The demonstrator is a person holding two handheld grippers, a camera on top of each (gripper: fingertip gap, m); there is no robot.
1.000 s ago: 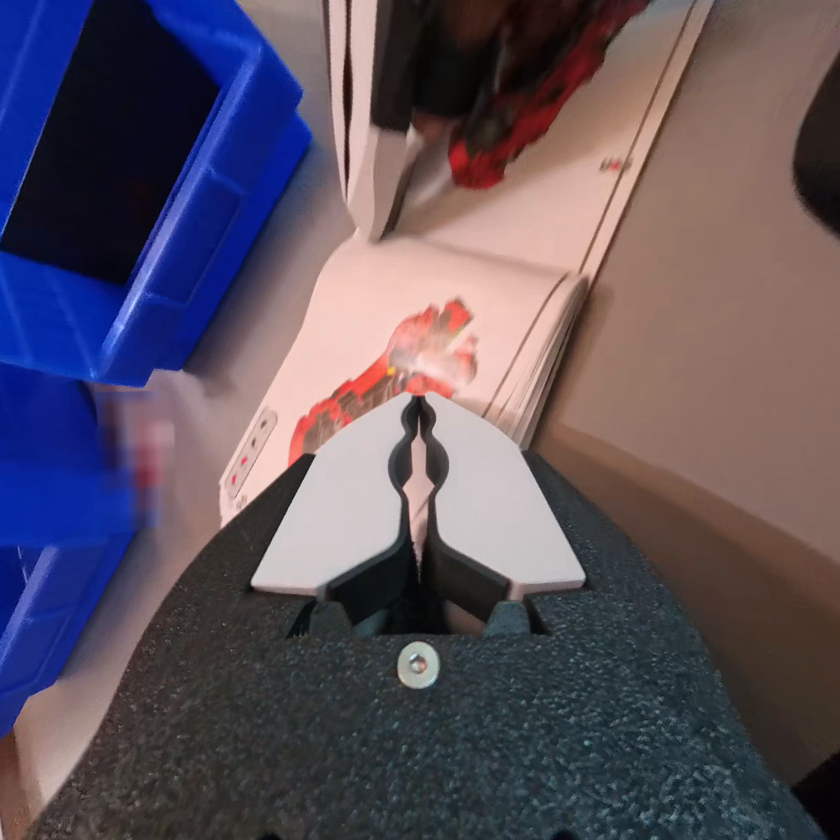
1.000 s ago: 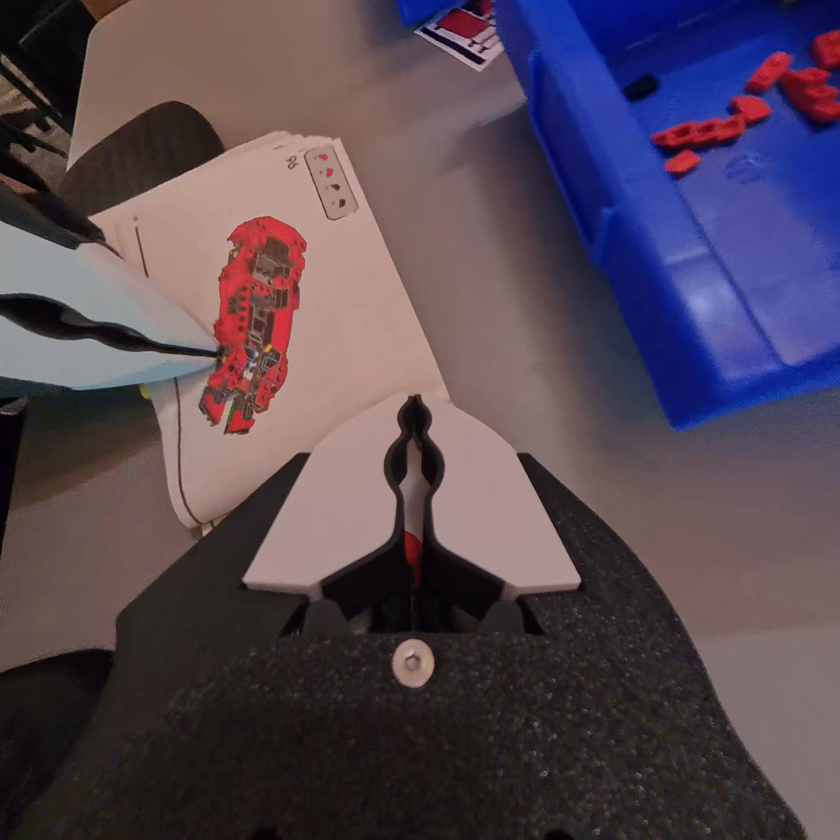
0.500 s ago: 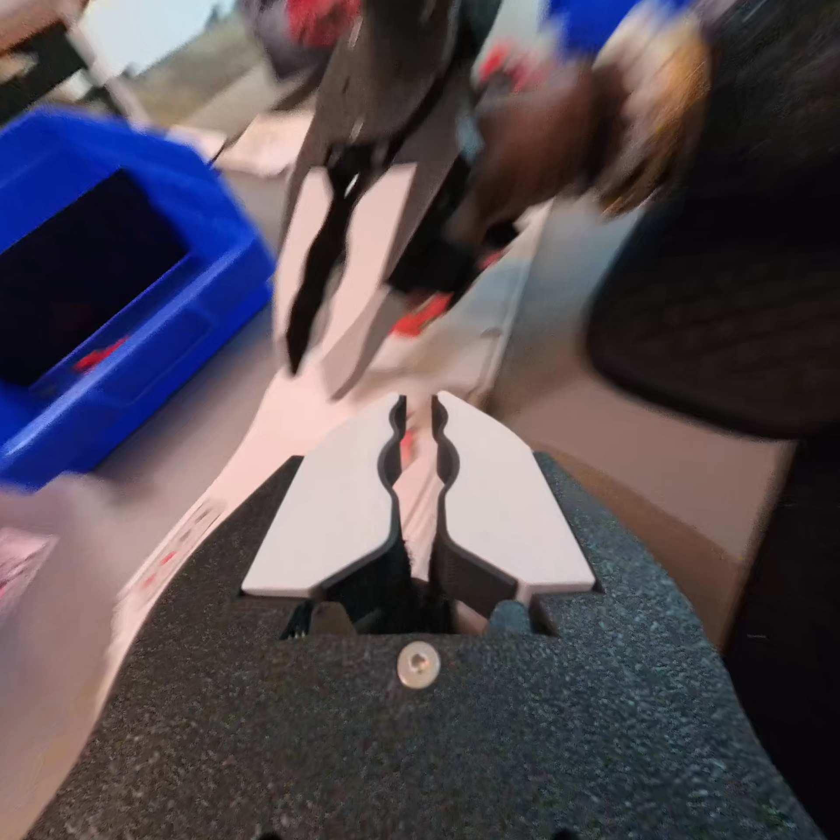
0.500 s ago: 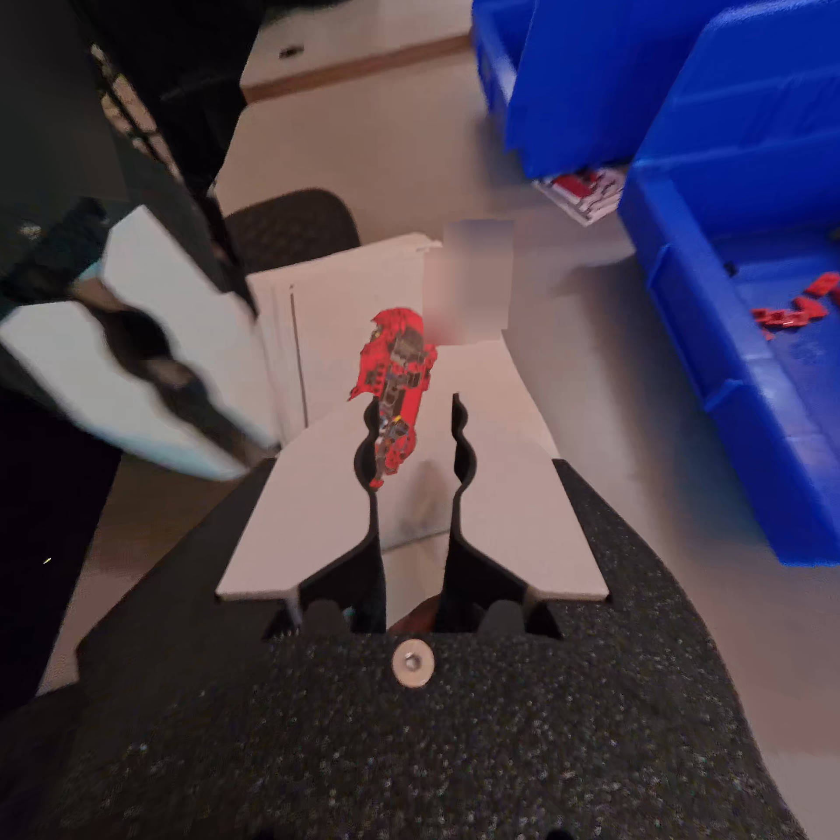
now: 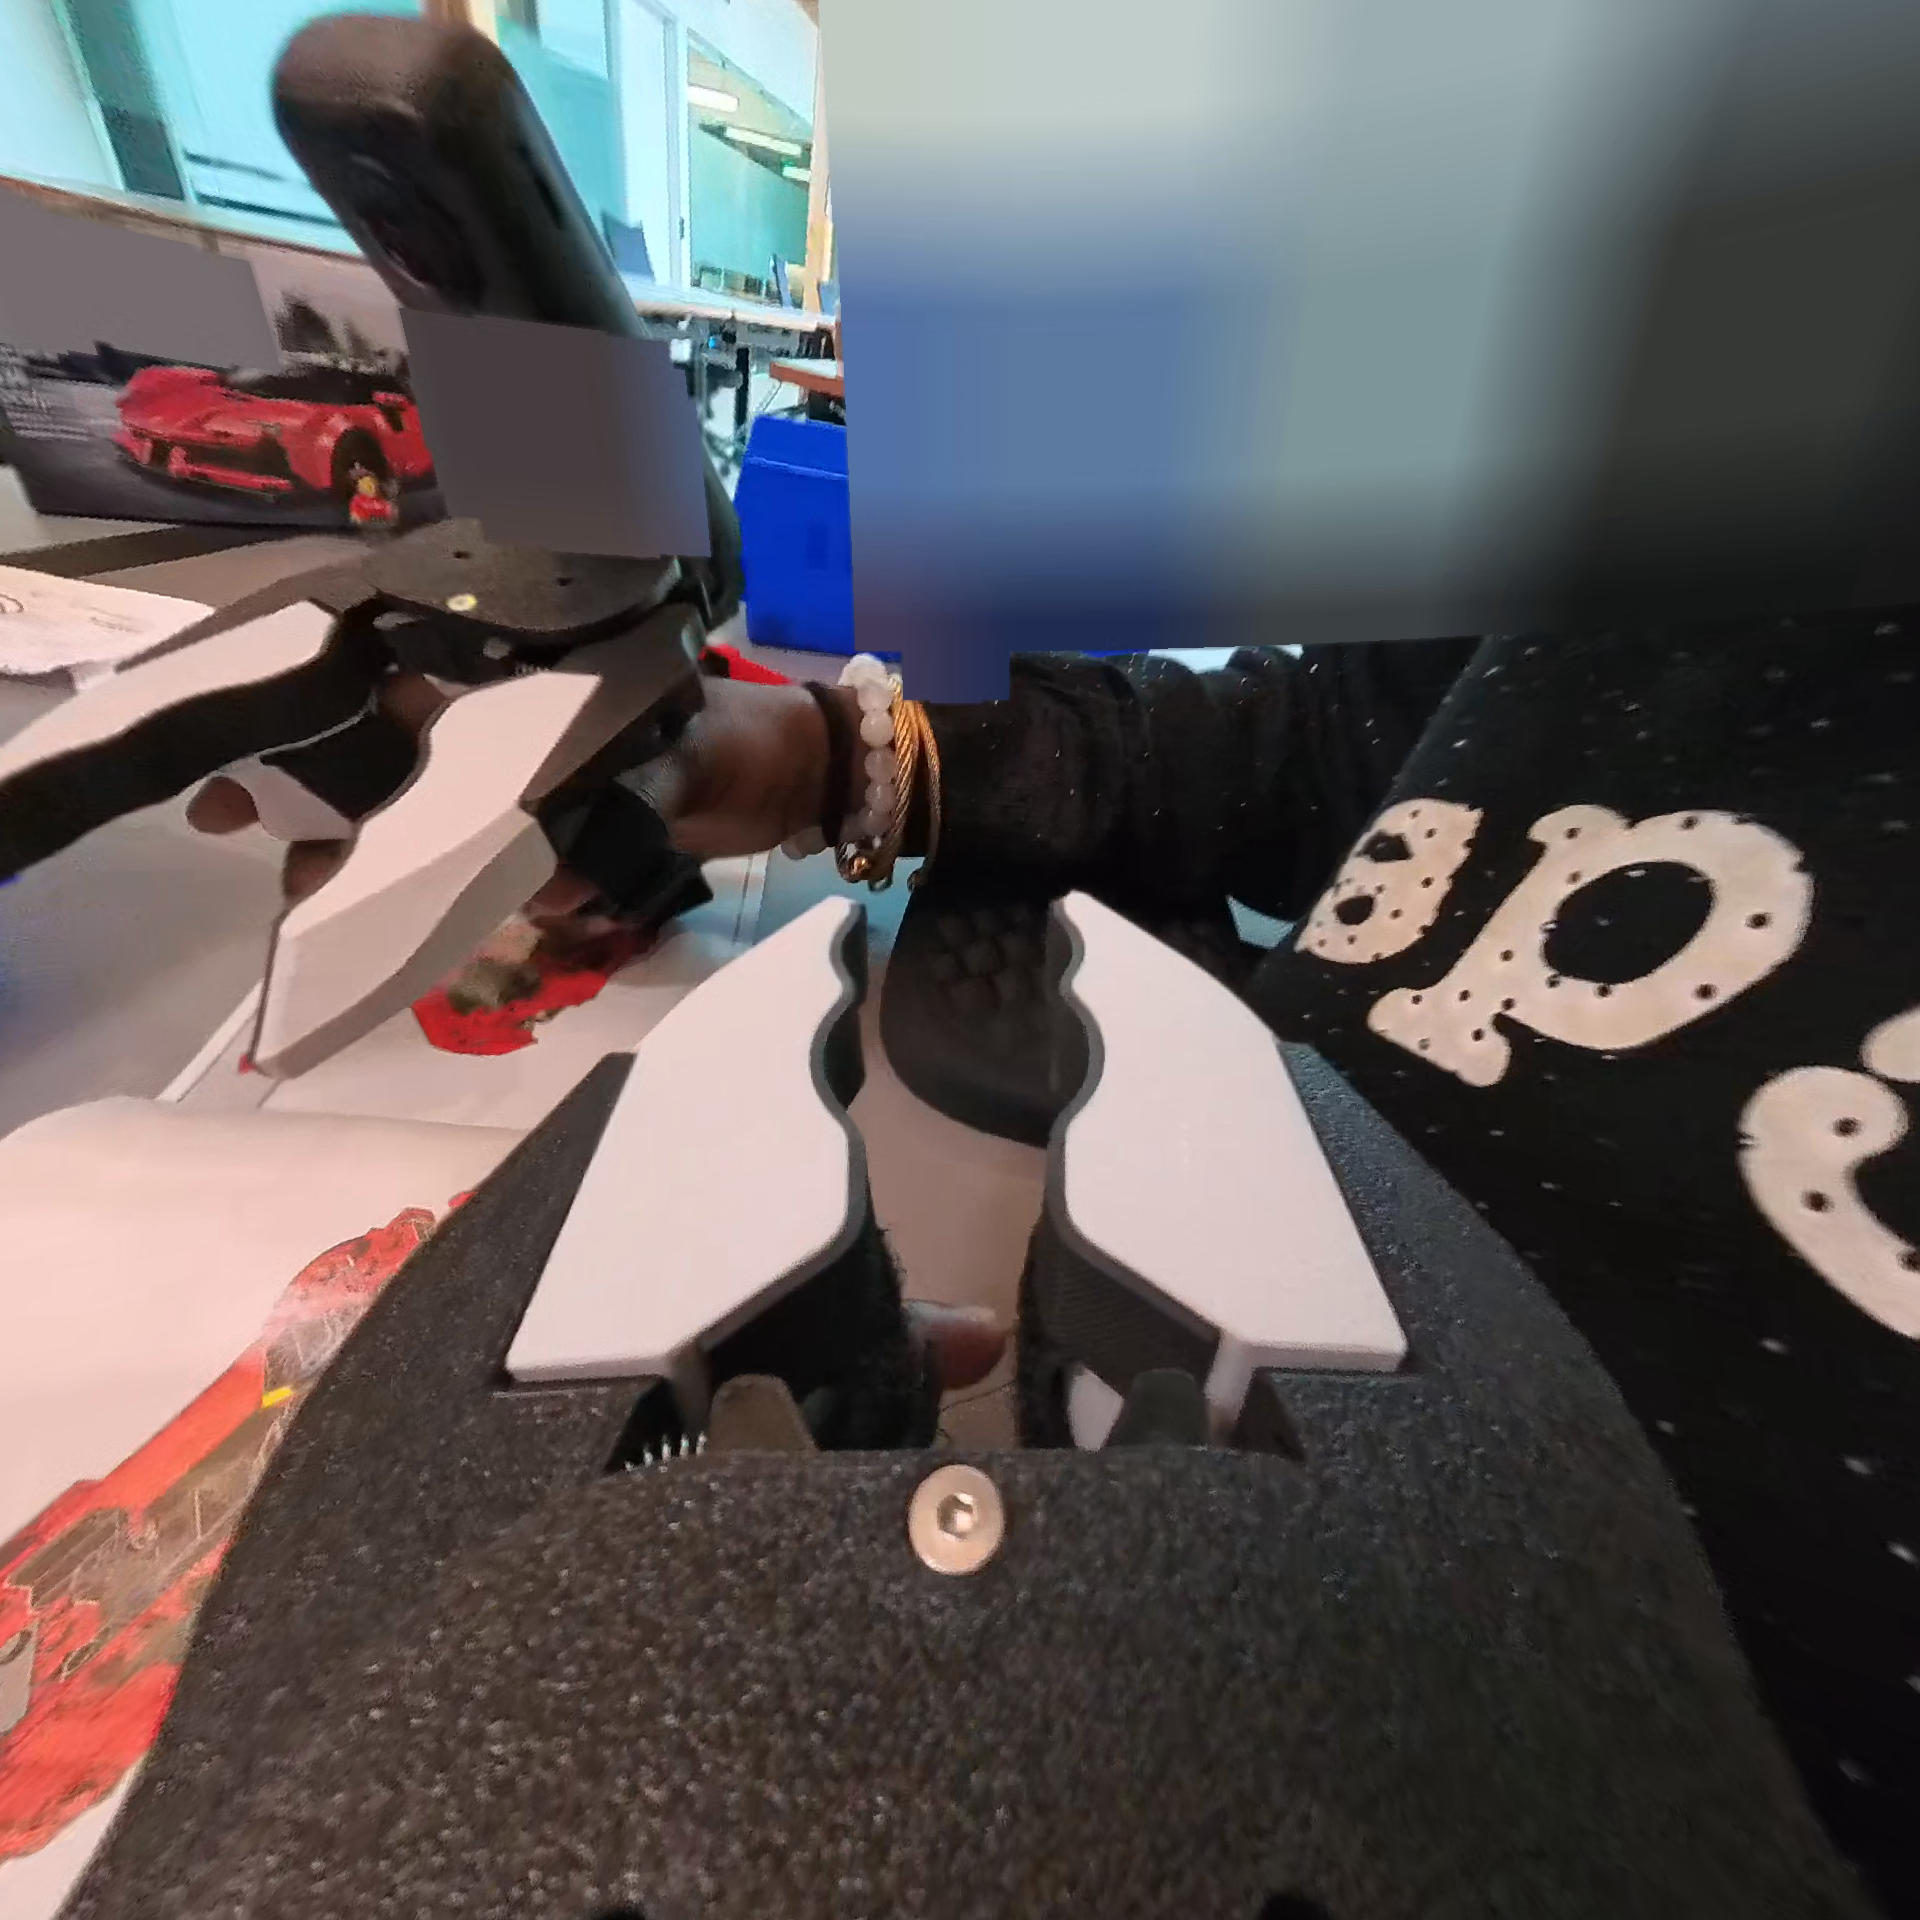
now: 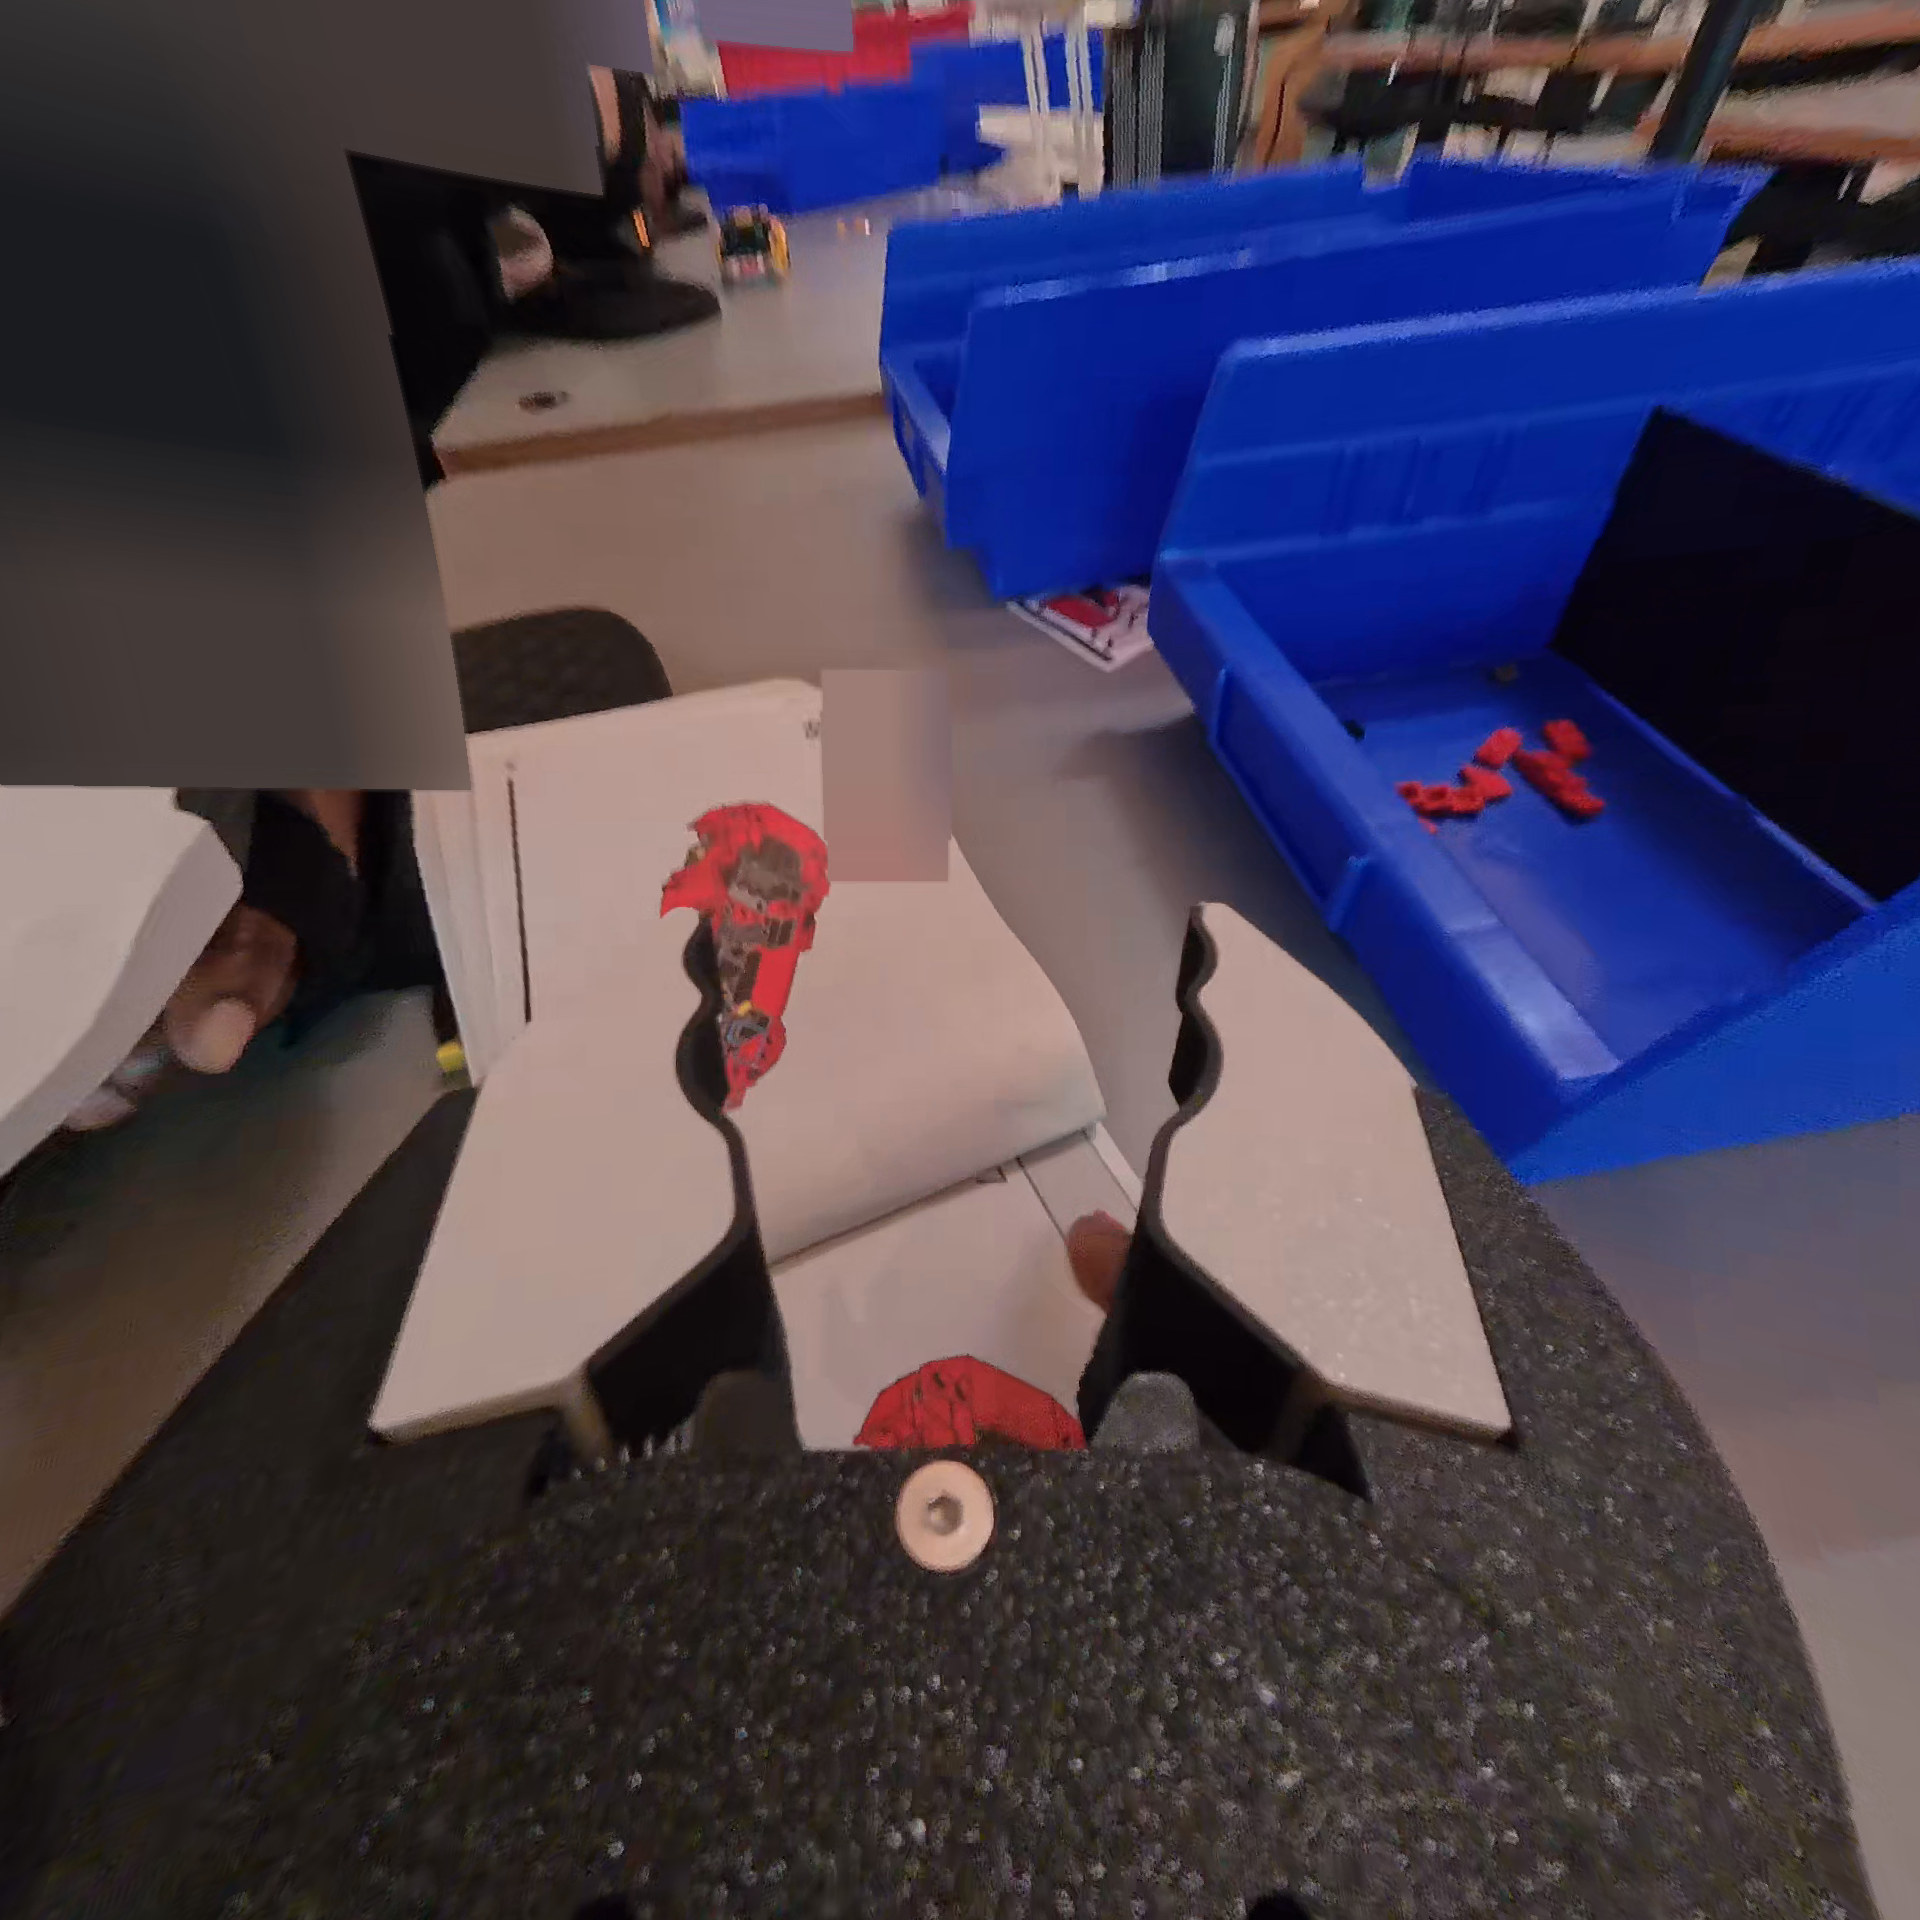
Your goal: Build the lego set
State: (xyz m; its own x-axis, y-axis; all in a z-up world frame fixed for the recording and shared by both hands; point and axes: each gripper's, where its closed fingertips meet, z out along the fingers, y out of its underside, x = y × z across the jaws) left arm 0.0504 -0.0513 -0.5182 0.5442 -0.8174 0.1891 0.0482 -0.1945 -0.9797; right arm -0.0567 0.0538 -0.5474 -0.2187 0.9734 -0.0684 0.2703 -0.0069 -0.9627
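We hold our left tool [image 5: 961, 1029] level above the grey table [image 6: 727, 540], its white fingers parted and empty. Our right tool [image 6: 940, 1023] gapes wide over the open white instruction booklet [image 6: 904, 1018] printed with a red car. Small red lego bricks [image 6: 1496, 784] lie in the blue plastic bin [image 6: 1475, 935].

Surface: a pale grey table [image 6: 675, 540] with a wood-coloured far edge.
Centre: an open booklet [image 6: 904, 1018] lies flat on the table, its pages showing a red car drawing; one page curls upward.
Right: a blue bin [image 6: 1475, 935] sits on the table beside the booklet, holding a few red bricks [image 6: 1507, 779].
Behind it: more bins [image 6: 1143, 343], with a printed sheet [image 6: 1091, 623] tucked under one.
Far side: a box [image 5: 218, 436] picturing a red car stands on the table.
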